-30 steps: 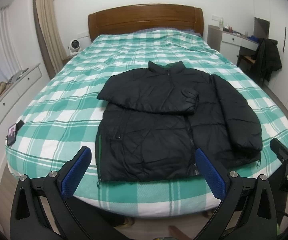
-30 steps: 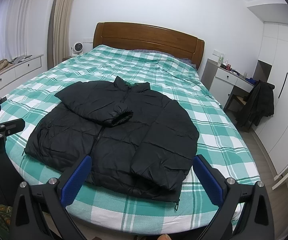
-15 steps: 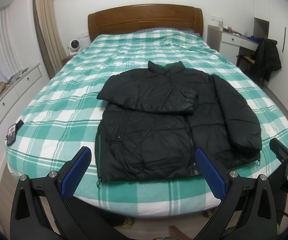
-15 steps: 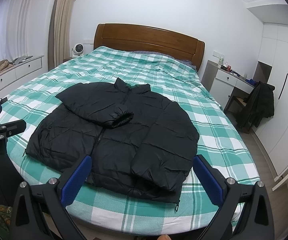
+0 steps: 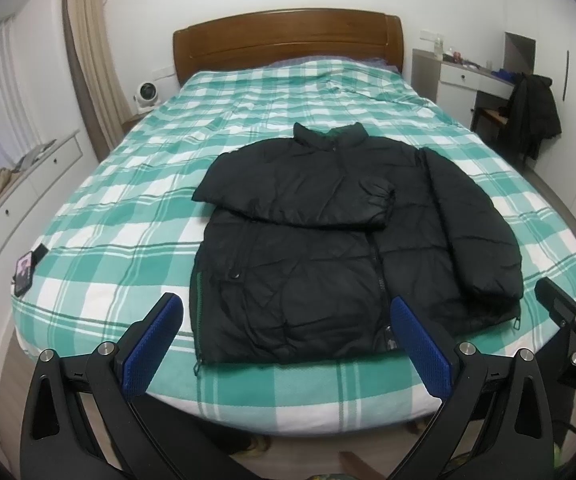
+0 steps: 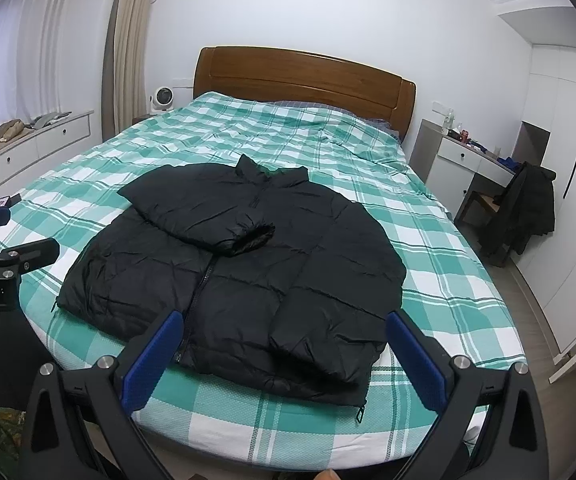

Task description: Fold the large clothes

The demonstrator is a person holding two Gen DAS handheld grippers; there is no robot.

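A black puffer jacket (image 5: pixel 327 248) (image 6: pixel 244 276) lies front up near the foot of a bed with a green and white checked cover (image 5: pixel 136 216) (image 6: pixel 439 280). Its left sleeve is folded across the chest; the right sleeve (image 5: pixel 475 232) (image 6: pixel 339 308) lies straight down its side. My left gripper (image 5: pixel 286 344) hangs open in the air in front of the jacket's hem, nothing between its blue pads. My right gripper (image 6: pixel 284 358) is also open and empty, held off the bed's edge before the right sleeve cuff.
A phone (image 5: pixel 24 272) lies on the bed's left edge. A wooden headboard (image 5: pixel 288 44) stands at the far end. At the right, a chair draped with a dark coat (image 5: pixel 535 116) stands by a white desk (image 5: pixel 471 80). A low white cabinet (image 5: pixel 20 184) runs along the left wall.
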